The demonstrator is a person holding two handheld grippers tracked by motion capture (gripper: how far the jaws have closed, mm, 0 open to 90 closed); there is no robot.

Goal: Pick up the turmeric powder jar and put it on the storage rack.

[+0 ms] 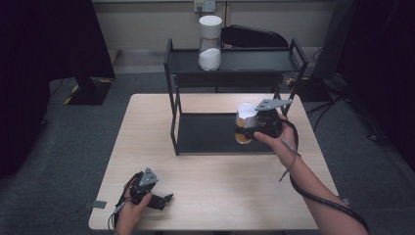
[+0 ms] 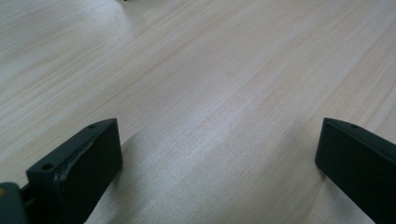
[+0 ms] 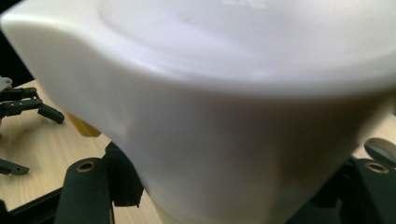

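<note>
The left gripper (image 1: 157, 198) is rested on the table (image 1: 220, 196) near its front left corner, jaws spread wide with nothing between. Farther right, the right gripper (image 1: 244, 128) is clamped on a white-lidded jar (image 1: 244, 117) (orange contents partly hidden), held above the rack (image 1: 230, 63)'s lower shelf. 2 jars are counted: 1 held, 1 second jar (image 1: 210, 43) on the upper shelf.

Smooth glossy white plastic lid (image 3: 224, 93), matt pale wood-grain table (image 2: 210, 93), black metal rack (image 1: 230, 63)
</note>
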